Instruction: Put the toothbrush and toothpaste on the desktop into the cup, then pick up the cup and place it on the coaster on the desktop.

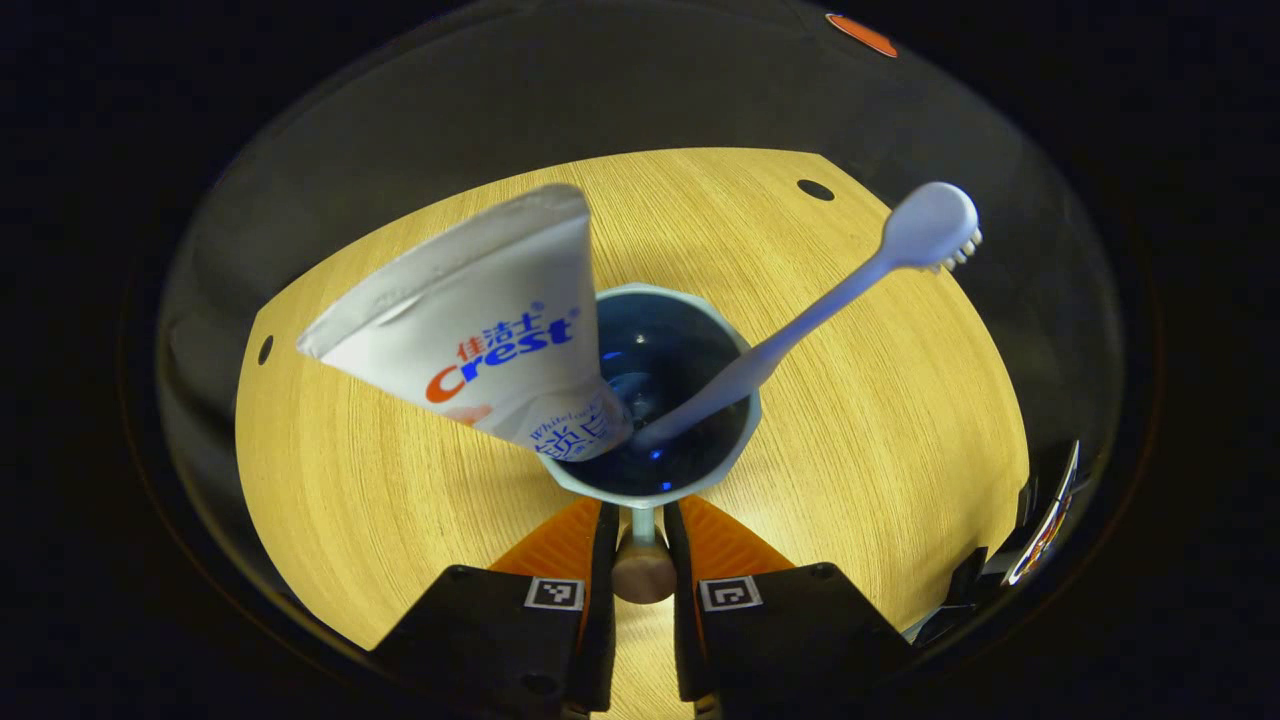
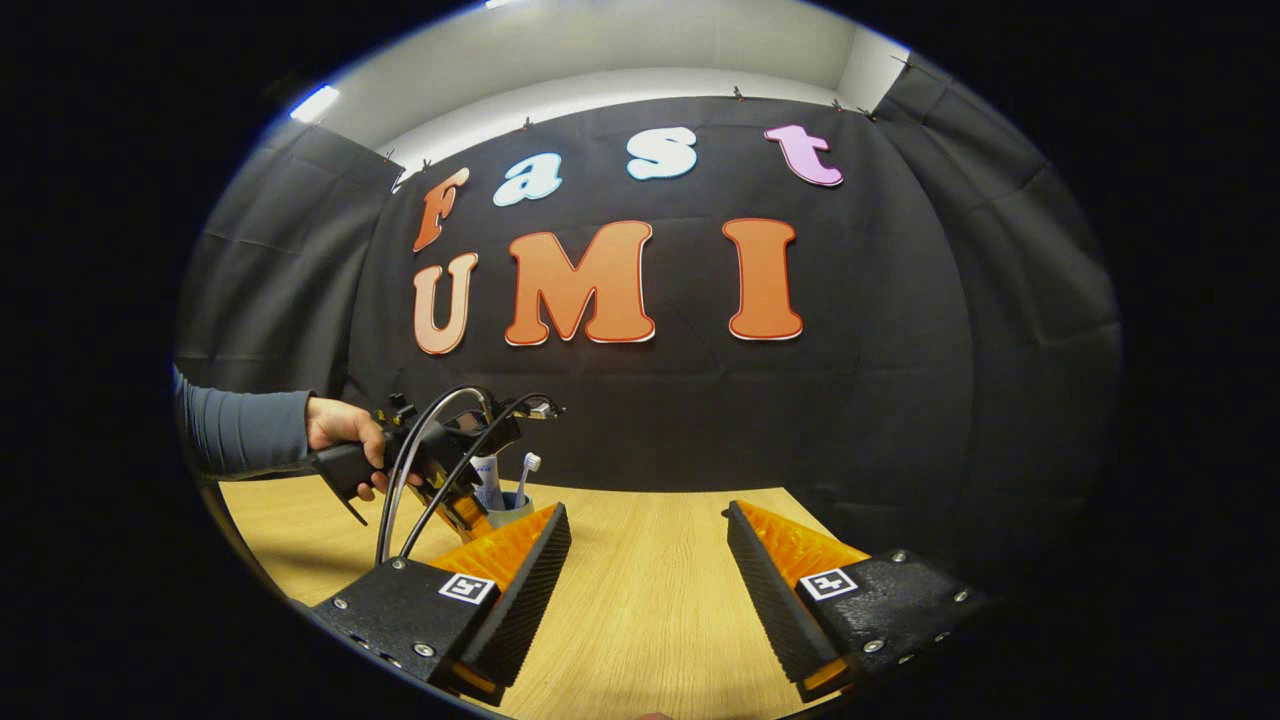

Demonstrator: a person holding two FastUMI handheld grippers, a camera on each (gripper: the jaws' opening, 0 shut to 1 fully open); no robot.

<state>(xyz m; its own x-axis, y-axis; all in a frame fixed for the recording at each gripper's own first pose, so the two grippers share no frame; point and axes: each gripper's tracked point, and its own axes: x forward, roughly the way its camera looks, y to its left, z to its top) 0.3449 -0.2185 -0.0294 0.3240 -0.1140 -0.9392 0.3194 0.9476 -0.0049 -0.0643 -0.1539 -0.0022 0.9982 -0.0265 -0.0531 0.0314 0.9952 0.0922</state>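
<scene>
A pale blue cup with a dark blue inside sits straight ahead in the left gripper view. A white toothpaste tube leans out of it to the left. A pale toothbrush leans out to the right, head up. My left gripper is shut on the cup's thin handle. In the right gripper view, a hand holds that left gripper at the cup over the table's far left. My right gripper stands open low over the wooden table, nothing between its fingers.
The wooden tabletop has small dark holes near its far edge. Black cloth walls surround the table. Part of the right gripper shows at the right edge of the left gripper view.
</scene>
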